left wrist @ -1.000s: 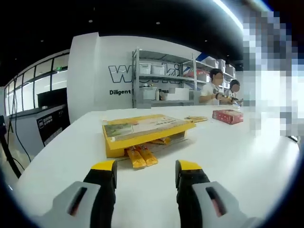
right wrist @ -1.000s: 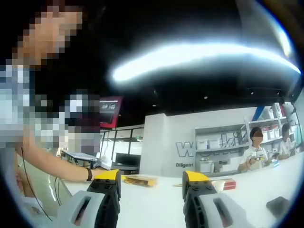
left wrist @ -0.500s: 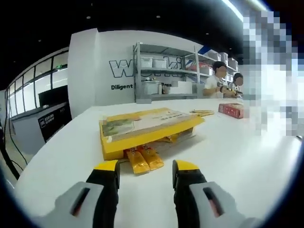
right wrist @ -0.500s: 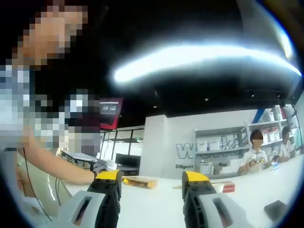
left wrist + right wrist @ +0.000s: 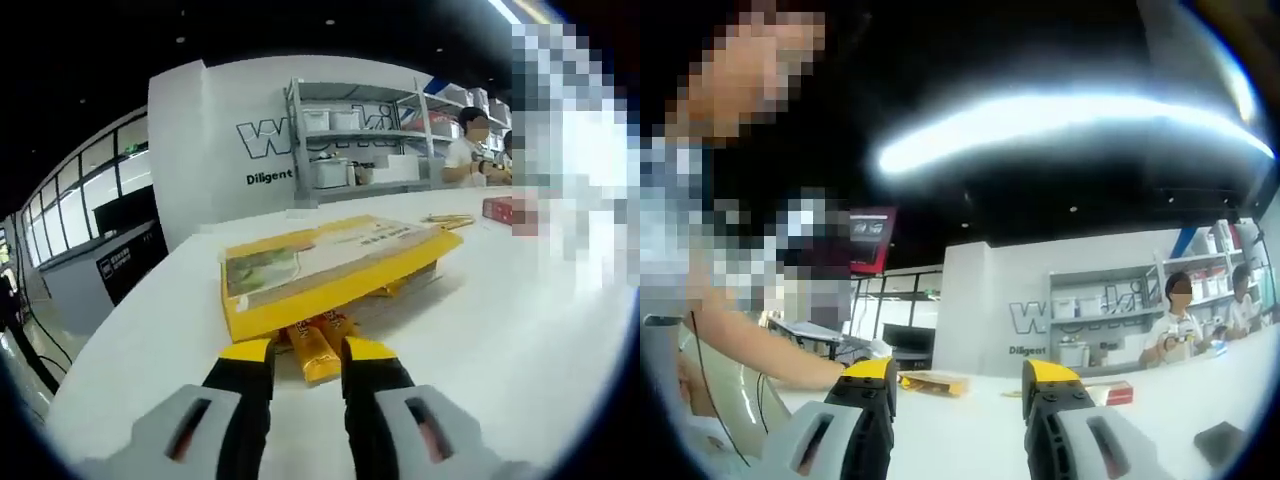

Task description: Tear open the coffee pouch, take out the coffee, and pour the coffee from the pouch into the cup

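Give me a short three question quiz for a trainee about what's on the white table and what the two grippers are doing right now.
1. True or false: the left gripper has its open jaws on either side of an orange coffee sachet.
2. Where do the sachets lie relative to the yellow box? A) stacked on top B) poking out from under its near edge C) across the table
3. Fill in: the right gripper is ____ and holds nothing.

Key: 1 true. 2 B. 3 open; it hangs above the white table, with the red box beyond it.
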The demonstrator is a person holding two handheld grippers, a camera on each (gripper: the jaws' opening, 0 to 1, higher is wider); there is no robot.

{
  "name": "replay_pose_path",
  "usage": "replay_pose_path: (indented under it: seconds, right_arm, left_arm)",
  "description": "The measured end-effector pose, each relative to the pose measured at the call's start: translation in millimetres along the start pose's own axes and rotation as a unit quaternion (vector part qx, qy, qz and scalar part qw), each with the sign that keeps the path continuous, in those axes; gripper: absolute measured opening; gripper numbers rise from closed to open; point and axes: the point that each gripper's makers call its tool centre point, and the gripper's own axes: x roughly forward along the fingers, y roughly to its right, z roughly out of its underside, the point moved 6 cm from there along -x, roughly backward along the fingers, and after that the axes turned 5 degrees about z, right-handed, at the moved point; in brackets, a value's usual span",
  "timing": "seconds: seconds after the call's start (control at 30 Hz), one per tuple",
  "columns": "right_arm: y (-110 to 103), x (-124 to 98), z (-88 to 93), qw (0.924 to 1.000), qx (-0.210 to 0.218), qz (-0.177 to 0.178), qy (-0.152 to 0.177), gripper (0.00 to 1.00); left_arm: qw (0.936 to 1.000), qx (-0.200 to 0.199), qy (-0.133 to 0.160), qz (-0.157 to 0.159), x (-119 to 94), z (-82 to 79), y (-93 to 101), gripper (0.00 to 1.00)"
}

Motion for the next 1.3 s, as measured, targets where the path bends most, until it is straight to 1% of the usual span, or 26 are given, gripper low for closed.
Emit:
replay_pose_path:
  seconds: [0.03,0.23,0.33,0.47,0.53,0.63,0.7,0.83,0.97,1.03,1.13,1.3]
  right_arm:
    - [0,0,-1.5,1.0000,-0.002,0.000,0.002,0.51]
    - [-2,0,-5.9,1.0000,-0.008,-0.002,0.005,0.51]
    - [-3,-1,-6.4,0.9999,-0.010,-0.002,0.006,0.51]
    - [-1,-1,-5.1,1.0000,-0.006,-0.003,0.007,0.51]
    - [-1,-1,-5.0,1.0000,-0.006,-0.003,0.006,0.51]
    - [-2,-1,-6.1,0.9999,-0.006,-0.002,0.008,0.51]
    - [-3,-1,-6.4,0.9999,-0.008,-0.004,0.009,0.51]
    - [-5,0,-4.7,0.9999,-0.008,-0.007,0.003,0.51]
    - [-10,0,-10.6,0.9998,-0.016,-0.011,0.005,0.51]
    - [-10,0,-12.1,0.9997,-0.020,-0.011,0.005,0.51]
    - [-9,0,-12.5,0.9997,-0.022,-0.010,0.004,0.51]
    - [-11,1,-10.2,0.9997,-0.021,-0.011,0.002,0.51]
  left_arm:
    - [0.9999,-0.010,-0.007,0.003,3,2.0,-0.2,0.27]
    - [0.9998,-0.013,-0.014,0.001,7,1.7,0.0,0.28]
    - [0.9998,-0.010,-0.016,-0.001,7,0.7,1.2,0.27]
    - [0.9995,0.002,-0.029,-0.009,12,2.1,-2.4,0.27]
    - [0.9994,-0.009,-0.033,-0.011,14,4.1,-5.7,0.27]
    - [0.9992,-0.023,-0.032,-0.006,15,5.1,-4.3,0.27]
    - [0.9991,-0.021,-0.037,-0.006,17,7.9,-2.1,0.27]
    - [0.9991,-0.020,-0.037,-0.006,20,8.4,0.0,0.26]
    - [0.9990,-0.014,-0.042,-0.011,24,9.4,-0.2,0.27]
    - [0.9988,-0.017,-0.044,-0.012,26,9.5,-0.1,0.27]
    - [0.9986,-0.011,-0.050,-0.012,29,10.9,5.0,0.25]
    - [0.9984,-0.002,-0.055,-0.011,32,8.6,3.3,0.23]
